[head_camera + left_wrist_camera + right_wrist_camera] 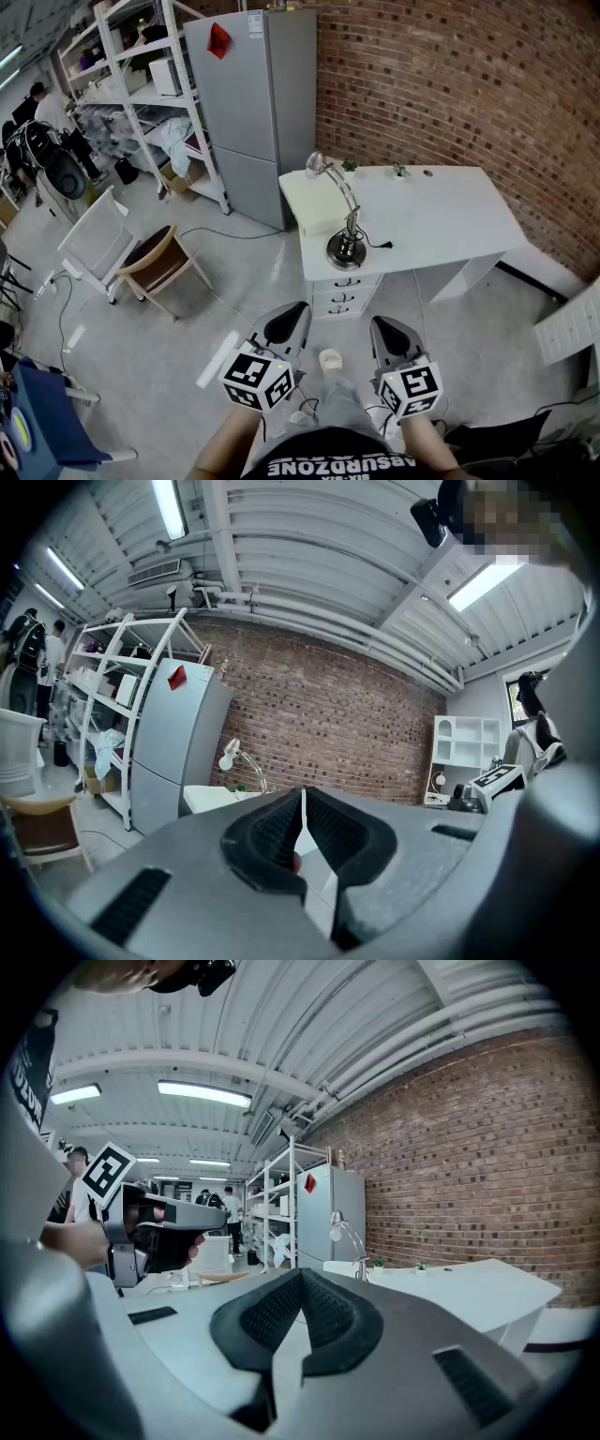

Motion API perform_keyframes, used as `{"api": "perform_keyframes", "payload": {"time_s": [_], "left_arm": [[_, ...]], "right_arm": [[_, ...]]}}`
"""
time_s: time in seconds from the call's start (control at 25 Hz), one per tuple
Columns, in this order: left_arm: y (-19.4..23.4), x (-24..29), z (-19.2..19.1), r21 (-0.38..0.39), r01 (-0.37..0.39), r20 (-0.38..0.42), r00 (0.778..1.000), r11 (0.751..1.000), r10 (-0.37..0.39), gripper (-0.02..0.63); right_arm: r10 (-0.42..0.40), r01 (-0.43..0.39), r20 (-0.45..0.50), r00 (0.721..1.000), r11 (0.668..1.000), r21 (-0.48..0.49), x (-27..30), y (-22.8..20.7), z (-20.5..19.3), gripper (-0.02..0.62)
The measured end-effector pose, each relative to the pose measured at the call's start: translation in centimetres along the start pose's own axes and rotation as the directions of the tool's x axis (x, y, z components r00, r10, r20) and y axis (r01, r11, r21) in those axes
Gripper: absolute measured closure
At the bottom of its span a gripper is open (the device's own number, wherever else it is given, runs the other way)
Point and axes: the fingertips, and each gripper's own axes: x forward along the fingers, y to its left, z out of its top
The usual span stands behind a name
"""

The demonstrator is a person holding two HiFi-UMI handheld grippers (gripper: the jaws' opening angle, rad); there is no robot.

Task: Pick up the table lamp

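The table lamp [345, 249] stands on the white desk [441, 211], well away. The left gripper [287, 324] and right gripper [392, 336] are both squeezed shut, holding nothing, so step closer and open one first

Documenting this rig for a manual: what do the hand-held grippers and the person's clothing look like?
Both match: the left hand-held gripper and right hand-held gripper have grey shells, black ribbed pads, and a white cube with black square markers. The person wears a black top with white lettering.
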Motion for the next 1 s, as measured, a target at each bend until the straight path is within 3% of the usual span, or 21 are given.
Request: {"api": "perform_keyframes", "payload": {"time_s": [0.44, 1.0], "left_arm": [[2.1, 4.3, 1.6, -0.003, 0.008, 0.011, 1.0, 1.0, -0.008, 0.589], [6.1, 11.9, 2.8, 0.025, 0.024, -0.019, 1.0, 0.999, -0.023, 0.588]], "right_arm": [[-0.017, 0.017, -0.007, 1.0, 1.0, -0.019, 3.8, -2.7, 0.4, 0.597], [0.027, -0.026, 0.024, 0.999, 1.0, -0.015, 11.0, -6.5, 1.9, 0.595]]}}
